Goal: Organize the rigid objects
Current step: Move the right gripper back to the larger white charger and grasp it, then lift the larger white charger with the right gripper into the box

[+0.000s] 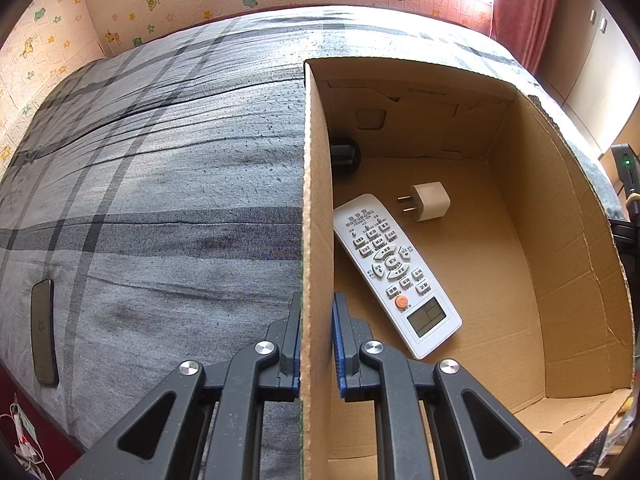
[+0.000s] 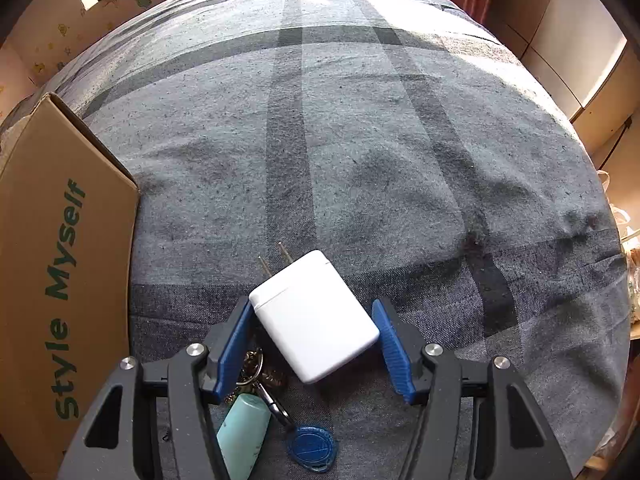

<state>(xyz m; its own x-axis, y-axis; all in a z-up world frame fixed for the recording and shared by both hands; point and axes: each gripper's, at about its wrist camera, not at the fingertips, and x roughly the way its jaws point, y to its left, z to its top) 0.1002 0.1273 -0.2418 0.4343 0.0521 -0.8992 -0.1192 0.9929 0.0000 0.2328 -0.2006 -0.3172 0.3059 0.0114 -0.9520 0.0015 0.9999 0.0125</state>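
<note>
A cardboard box (image 1: pixel 560 264) stands open on the grey checked bed. Its near side wall (image 1: pixel 316 200) is pinched between the blue pads of my left gripper (image 1: pixel 318 300), which is shut on it. Inside lie a white remote control (image 1: pixel 394 276), a small white plug adapter (image 1: pixel 428 201) and a black object (image 1: pixel 344 154) half hidden behind the wall. In the right wrist view a larger white charger (image 2: pixel 316 320) with two prongs lies askew on the bed. My right gripper (image 2: pixel 312 308) points down over it, and both pads touch its opposite corners.
A bunch of keys with a teal fob (image 2: pixel 244 432) and a blue tag (image 2: pixel 312 446) lies just under the right gripper. The box's printed outer side (image 2: pixel 60 260) is close on the left. A dark flat device (image 1: pixel 43 332) lies near the bed's left edge.
</note>
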